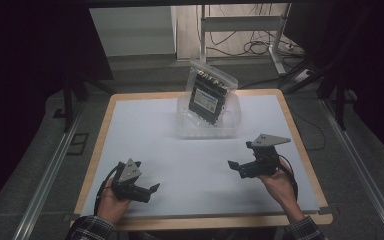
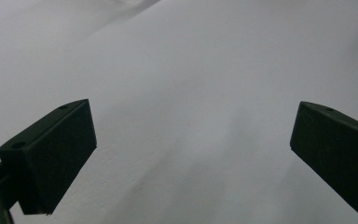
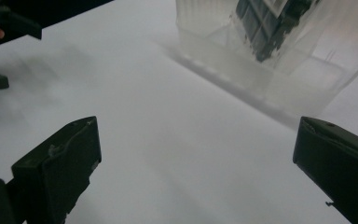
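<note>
A clear plastic bag (image 1: pixel 210 94) with black contents and a blue-and-white label stands tilted in a clear plastic tub (image 1: pixel 232 122) at the back middle of the table. My left gripper (image 1: pixel 150 192) is held low at the front left, open, its jaws pointing right with nothing between them. My right gripper (image 1: pixel 236 169) is at the front right, open and empty, its jaws pointing left. In the left gripper view the gripper (image 2: pixel 193 123) hangs wide open over bare white sheet. In the right gripper view the gripper (image 3: pixel 198 140) faces the tub (image 3: pixel 261 88) and the bag (image 3: pixel 268 25) from a distance.
A white sheet (image 1: pixel 145 135) covers a wooden-edged table (image 1: pixel 102 135). Past the table's far edge lie a grey floor, cables and a metal stand (image 1: pixel 280 50). The left gripper's jaw tips (image 3: pixel 2 28) appear at the upper left of the right gripper view.
</note>
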`<action>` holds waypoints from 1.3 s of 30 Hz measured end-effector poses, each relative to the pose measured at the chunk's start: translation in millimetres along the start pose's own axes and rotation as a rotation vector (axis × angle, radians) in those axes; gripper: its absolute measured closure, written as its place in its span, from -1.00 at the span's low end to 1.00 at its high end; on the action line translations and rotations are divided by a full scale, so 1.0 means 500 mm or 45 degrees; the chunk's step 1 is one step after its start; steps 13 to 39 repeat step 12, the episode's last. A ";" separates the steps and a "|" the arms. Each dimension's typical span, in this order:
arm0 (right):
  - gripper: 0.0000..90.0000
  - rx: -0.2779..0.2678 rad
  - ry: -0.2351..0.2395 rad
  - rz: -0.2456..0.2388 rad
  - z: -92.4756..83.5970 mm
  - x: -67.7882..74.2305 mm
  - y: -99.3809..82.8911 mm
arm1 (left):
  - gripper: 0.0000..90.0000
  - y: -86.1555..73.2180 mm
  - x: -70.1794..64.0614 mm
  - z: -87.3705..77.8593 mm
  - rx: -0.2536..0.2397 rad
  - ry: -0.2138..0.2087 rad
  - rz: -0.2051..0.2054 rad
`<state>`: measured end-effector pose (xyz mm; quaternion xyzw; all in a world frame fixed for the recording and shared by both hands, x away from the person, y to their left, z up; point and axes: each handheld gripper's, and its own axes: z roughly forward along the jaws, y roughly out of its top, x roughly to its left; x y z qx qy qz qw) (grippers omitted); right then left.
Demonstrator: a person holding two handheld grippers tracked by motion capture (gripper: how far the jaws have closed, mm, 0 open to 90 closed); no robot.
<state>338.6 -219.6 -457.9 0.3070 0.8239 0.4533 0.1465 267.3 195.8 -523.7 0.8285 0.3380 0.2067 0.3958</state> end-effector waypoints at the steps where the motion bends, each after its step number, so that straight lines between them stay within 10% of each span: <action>1: -0.98 0.006 0.001 0.002 0.002 0.002 -0.007 | -1.00 0.000 -0.001 0.000 0.001 -0.001 0.005; 39: -0.99 0.093 0.004 -0.036 0.029 0.007 -0.055 | -1.00 0.000 -0.002 0.002 0.004 0.006 0.014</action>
